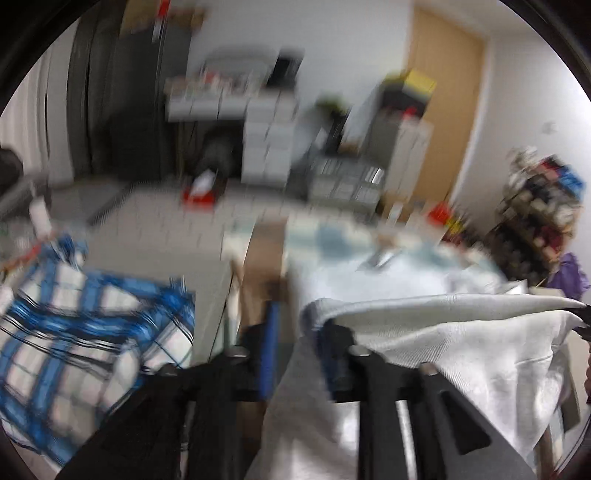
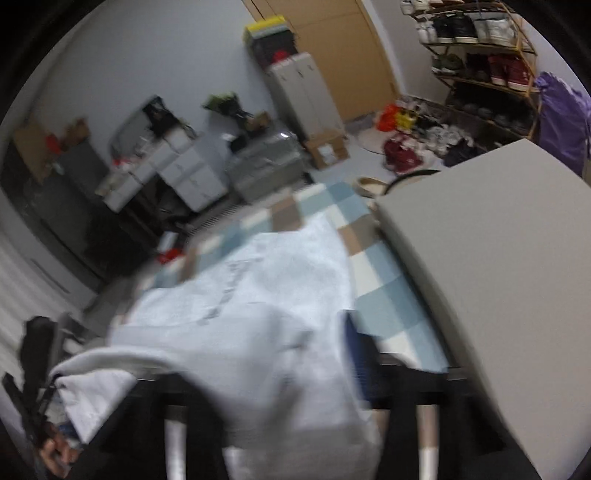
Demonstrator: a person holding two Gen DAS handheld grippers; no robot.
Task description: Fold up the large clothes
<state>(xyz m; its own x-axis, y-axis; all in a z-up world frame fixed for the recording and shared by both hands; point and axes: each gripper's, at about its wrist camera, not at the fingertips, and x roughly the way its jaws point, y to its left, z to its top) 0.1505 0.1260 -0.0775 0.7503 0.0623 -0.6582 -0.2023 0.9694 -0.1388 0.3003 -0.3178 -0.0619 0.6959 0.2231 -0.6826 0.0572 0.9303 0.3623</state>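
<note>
A blue and white checked cloth (image 1: 85, 343) lies low at the left in the left wrist view, blurred. A checked blanket (image 2: 384, 291) in pale blue, white and brown covers the surface below. Just beside it, on the right, is a thick grey pad (image 2: 498, 266). Behind stands a wooden door (image 2: 343, 55), and near it a grey cabinet (image 2: 306, 96) with a yellow box (image 2: 264, 26) on top. A shoe rack (image 2: 480, 62) full of shoes stands at the right, with a purple bag (image 2: 561, 118) touching its side. White drawers (image 1: 267, 140) stand against the far wall.
</note>
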